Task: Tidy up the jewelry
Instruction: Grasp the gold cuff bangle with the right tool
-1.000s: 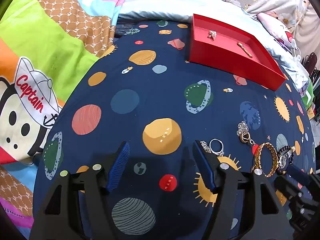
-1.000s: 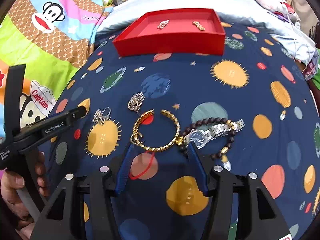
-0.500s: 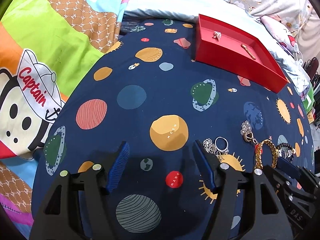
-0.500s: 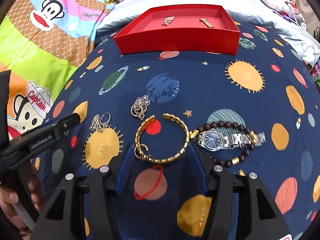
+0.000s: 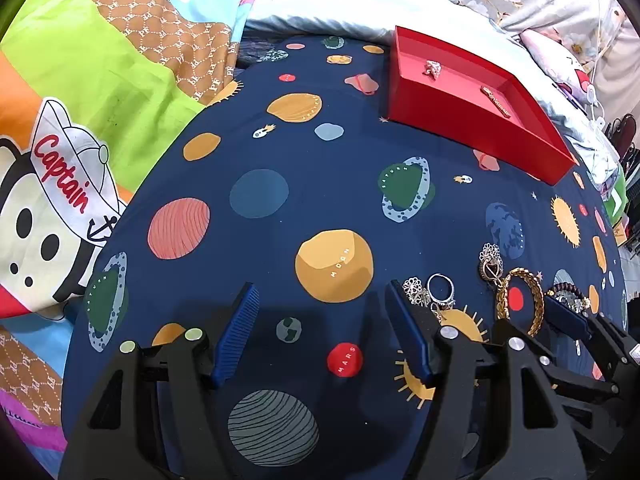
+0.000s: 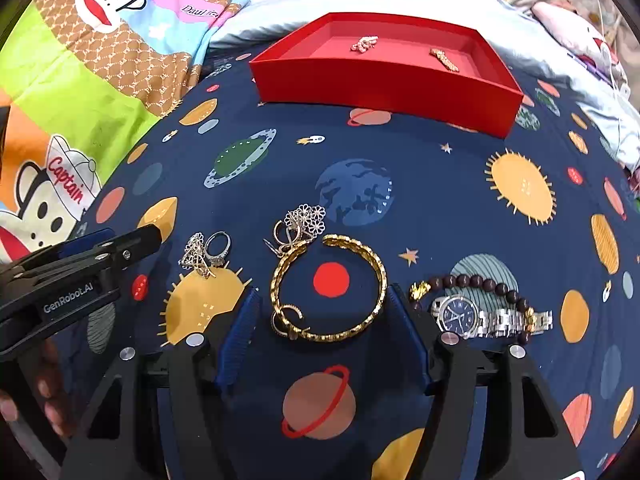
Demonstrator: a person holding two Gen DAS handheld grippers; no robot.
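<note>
1. The right claw (image 6: 324, 316) sits low in the right wrist view, its blue fingers (image 6: 240, 332) spread wide and pinching nothing.
2. And there it is: the gold bangle (image 6: 376, 280) lies right between those spread fingers, at the centre of the frame, flat on the planet-print bedspread (image 6: 440, 184). Whether a pad touches it cannot be told.
3. A small gold hoop (image 6: 286, 316) rests on the bangle's lower left rim.
4. Just above the bangle's open ends, a silver flower cluster (image 6: 306, 218) lies tangled with some loops.
5. Left of centre, a silver ring (image 6: 218, 246) sits touching a small filigree piece (image 6: 194, 254).
6. Right of the claw, a blue-faced wristwatch (image 6: 460, 314) lies across a dark beaded bracelet (image 6: 484, 282).
7. Over to the upper centre: the red tray (image 6: 380, 88) rests on the bedspread, well apart from the loose jewelry, with a pinkish knot-like piece (image 6: 364, 43) and a thin gold bar piece (image 6: 445, 60) inside.
8. The left claw (image 5: 322, 330) is low in its own view, fingers parted wide over bare bedspread, gripping nothing.
9. From that view the ring (image 5: 442, 288) lies just beside its right finger (image 5: 408, 336), the bangle (image 5: 534, 296) further right, and the tray (image 5: 472, 120) in the upper right.
10. A cartoon monkey blanket (image 5: 80, 100) fills the left of the frame.
</note>
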